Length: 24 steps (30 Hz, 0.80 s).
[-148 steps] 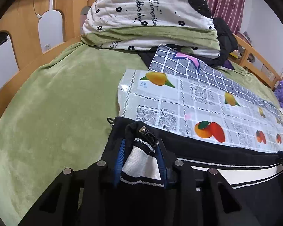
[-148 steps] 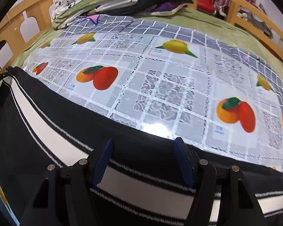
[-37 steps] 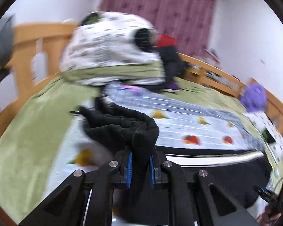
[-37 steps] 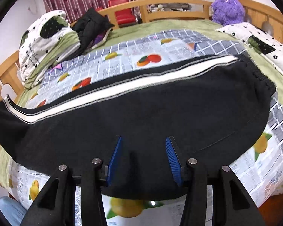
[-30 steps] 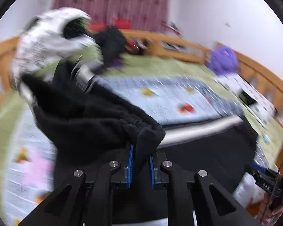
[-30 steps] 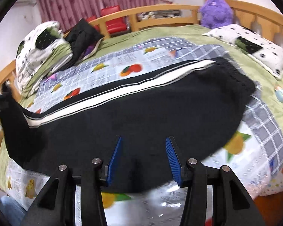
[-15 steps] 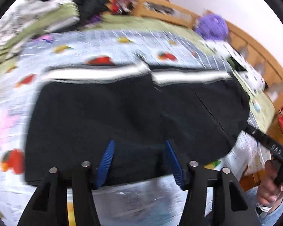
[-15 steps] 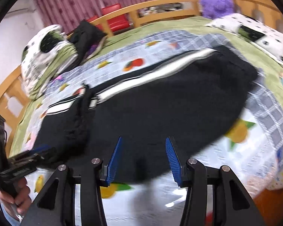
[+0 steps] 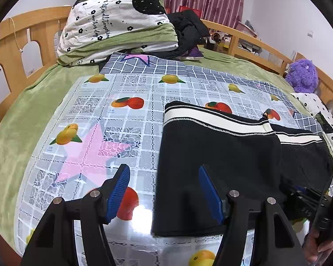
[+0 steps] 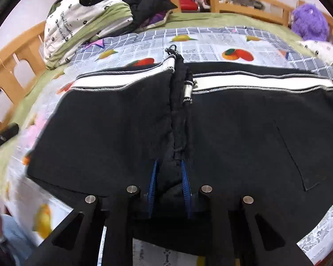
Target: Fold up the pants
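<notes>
- Left gripper (image 9: 164,190): jaws wide apart, just been opening, nothing pinched; hovering over the left fold edge of the pants (image 9: 222,161), one pad above the mat (image 9: 95,115), the other above black cloth.
- Pants: black with a white side stripe, lying on the fruit-print mat on the bed (image 9: 15,119), right of centre in the left view; leg end already brought over toward the waist.
- Right gripper (image 10: 169,188): jaws nearly together, just been closing, pinching the bunched black hem at the near middle of the pants.
- Step, as judged: first lengthwise fold laid down, overlap being tidied.
- Next, likely: pull the pinched hem flat and square with the stripe, then fold once more.
- Containers: none in sight.
</notes>
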Motion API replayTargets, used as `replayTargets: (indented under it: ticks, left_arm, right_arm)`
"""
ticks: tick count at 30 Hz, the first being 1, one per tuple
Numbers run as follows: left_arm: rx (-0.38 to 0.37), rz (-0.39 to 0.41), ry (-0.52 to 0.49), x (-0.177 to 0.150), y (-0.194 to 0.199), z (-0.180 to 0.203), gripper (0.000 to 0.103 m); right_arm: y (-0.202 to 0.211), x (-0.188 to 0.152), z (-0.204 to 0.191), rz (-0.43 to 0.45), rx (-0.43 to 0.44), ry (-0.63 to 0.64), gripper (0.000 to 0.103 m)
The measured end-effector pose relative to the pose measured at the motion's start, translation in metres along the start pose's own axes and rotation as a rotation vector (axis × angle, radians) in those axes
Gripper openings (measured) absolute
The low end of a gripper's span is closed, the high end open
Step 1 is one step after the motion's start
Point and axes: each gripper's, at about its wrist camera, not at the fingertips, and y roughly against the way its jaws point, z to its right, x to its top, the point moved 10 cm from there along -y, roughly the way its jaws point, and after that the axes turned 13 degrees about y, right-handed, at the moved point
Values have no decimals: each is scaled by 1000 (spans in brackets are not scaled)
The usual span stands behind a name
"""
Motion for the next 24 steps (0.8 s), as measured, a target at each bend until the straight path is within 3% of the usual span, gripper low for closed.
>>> replayTargets:
  ticks: [3,7,10,12,13,16,17,20,22,24]
  left_arm:
    - [9,9,4,5,3,-9,62]
    - [-10,-33,64,8,-4,-23,62]
    - [-16,-44,98,9,-6,-30,62]
    - [-10,-38,107,12,-6,-34,62]
    - [-7,-40,113,12,-8,-36,62]
    - [-19,-59,135,11,-12,-39,62]
    - [-22,-65,140,10,-13,-40,62]
    - [-13,-72,149,10,-15,-44,62]
    - [-16,-73,155,11,-16,-46,62]
    - [-19,-78,153,11,-17,-46,62]
  right_arm:
    - [32,1,3,91,118,-69,17]
    - [14,-35,-4,-43,108,-24,17]
    - [31,-22,-9,28,100,9,36]
    - [42,-8,0,102,73,-17,65]
    - [39,-1,6,110,56,-35,66]
    - [7,15,15,24,77,-70,65]
    - [-7,18,17,-6,82,-77,65]
    - [-45,17,14,-73,115,-89,49]
    - [-45,20,10,-33,50,-29,30]
    - [-35,25,6,0,56,-3,13]
